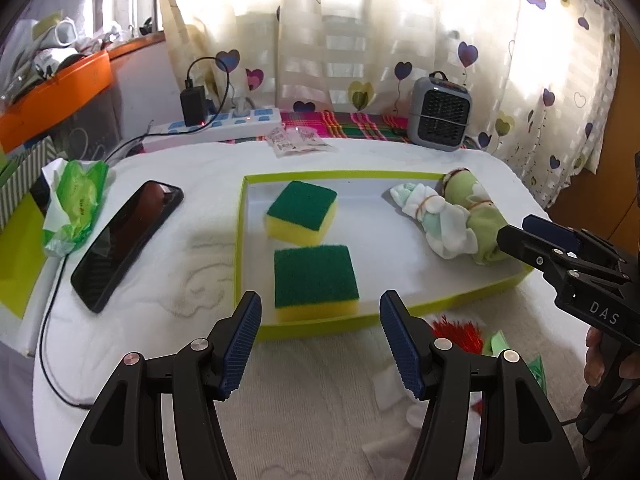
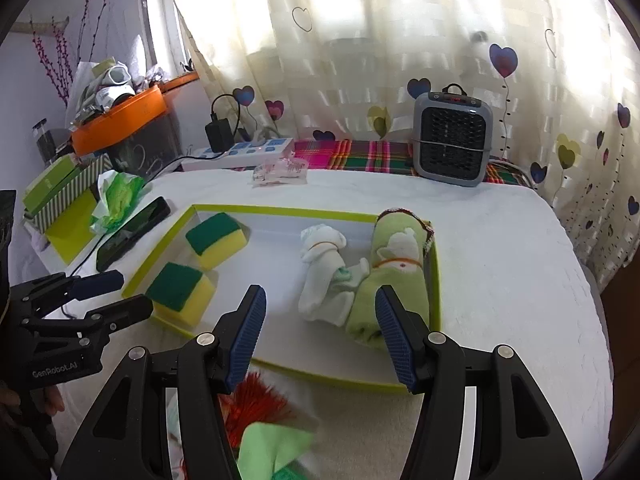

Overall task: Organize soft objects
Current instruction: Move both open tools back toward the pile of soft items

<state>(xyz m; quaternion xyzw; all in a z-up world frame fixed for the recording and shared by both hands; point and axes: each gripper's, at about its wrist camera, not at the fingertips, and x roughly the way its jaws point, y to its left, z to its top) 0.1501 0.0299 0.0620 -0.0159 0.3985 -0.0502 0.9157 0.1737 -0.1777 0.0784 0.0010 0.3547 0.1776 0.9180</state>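
Tongs both wide, empty: left gripper [image 1: 320, 344] at tray's near rim by near sponge [image 1: 316, 282]; right gripper [image 2: 320, 334] over green roll [image 2: 390, 276]. Tray [image 2: 435, 280] already holds far sponge [image 1: 302, 212] and white sock bundle [image 2: 326, 276]. Left, likely: green cloth [image 2: 272, 446] and red tuft [image 2: 258, 404] outside tray, near edge.

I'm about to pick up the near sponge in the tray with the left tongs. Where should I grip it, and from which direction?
Grip the near sponge across its yellow foam sides, left and right, coming down from above. It lies flat, green scrub face up, close against the tray front wall, so a low frontal approach looks blocked. The left tongs are open, already roughly straddling its width.
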